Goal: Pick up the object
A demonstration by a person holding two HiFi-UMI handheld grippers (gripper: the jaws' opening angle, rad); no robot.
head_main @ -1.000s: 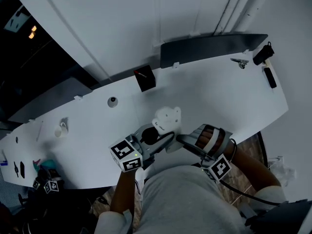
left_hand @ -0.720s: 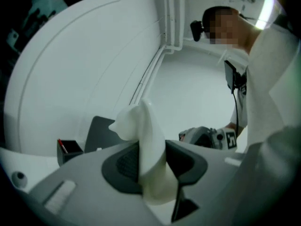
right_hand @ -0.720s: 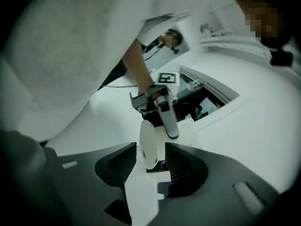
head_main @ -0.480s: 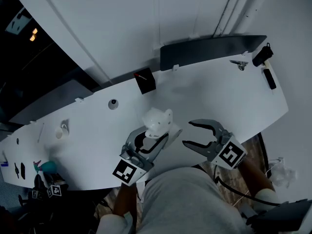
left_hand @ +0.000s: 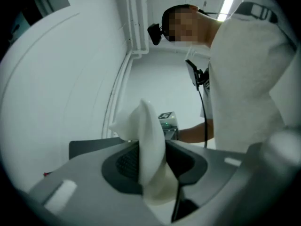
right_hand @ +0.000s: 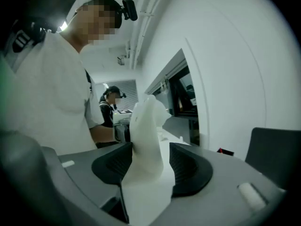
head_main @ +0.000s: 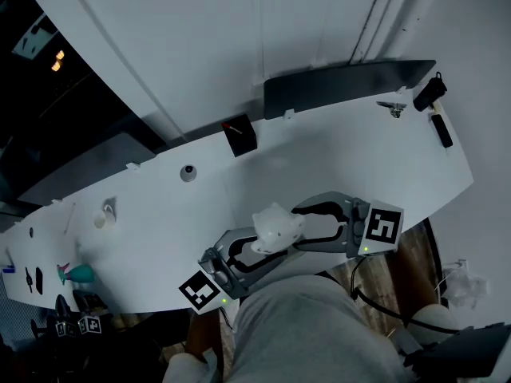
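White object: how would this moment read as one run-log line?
left gripper: shut on white object | right gripper: open, jaws have just been opening, object between them

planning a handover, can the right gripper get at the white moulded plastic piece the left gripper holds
Likely yes: the white moulded plastic piece, clamped in the left gripper, stands between the jaws of the right gripper, which have just been opening.
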